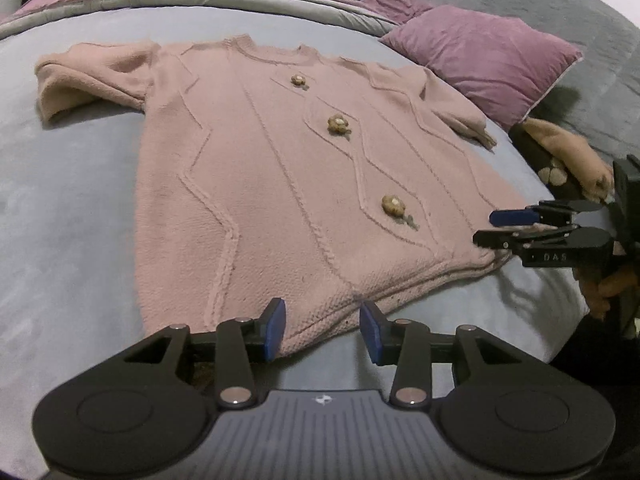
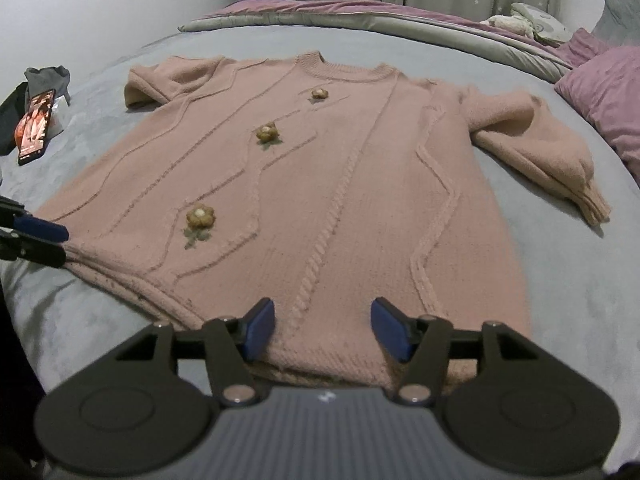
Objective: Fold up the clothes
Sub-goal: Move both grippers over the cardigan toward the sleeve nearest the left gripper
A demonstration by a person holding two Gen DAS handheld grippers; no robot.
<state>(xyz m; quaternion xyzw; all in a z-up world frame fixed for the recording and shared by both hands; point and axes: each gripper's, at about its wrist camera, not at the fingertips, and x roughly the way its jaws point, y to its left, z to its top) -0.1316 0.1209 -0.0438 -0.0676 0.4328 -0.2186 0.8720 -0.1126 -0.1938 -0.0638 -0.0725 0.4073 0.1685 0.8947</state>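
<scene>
1. Pink knitted sweater (image 2: 320, 184) spread flat, front side up, on grey-blue bed cover (image 2: 580, 280); fills the middle of both views, neck toward the top of the frame, hem toward the bottom.
2. No fold made yet, judging from how it lies: both short sleeves out to the sides, body fully open. All folding left to do.
3. Left gripper (image 1: 323, 330) low at the bottom centre of its view, jaws spread wide, blue pads on either side of the hem corner; nothing pinched.
4. Right gripper (image 2: 323, 330) at the bottom centre of its own view, jaws also spread apart over the hem, not closed on the knit.
5. Looks thick and soft, with raised zigzag lines, one cable stripe, and three small brown flowers (image 2: 200, 217) in a slanting row.
6. Right sleeve (image 2: 536, 148) puffed up and a little crumpled, at the right of the frame; hem slightly wavy.
7. Purple pillow (image 1: 480, 56) at upper right in the left view, phone (image 2: 35, 126) at far left in the right view, both apart from the sweater.
</scene>
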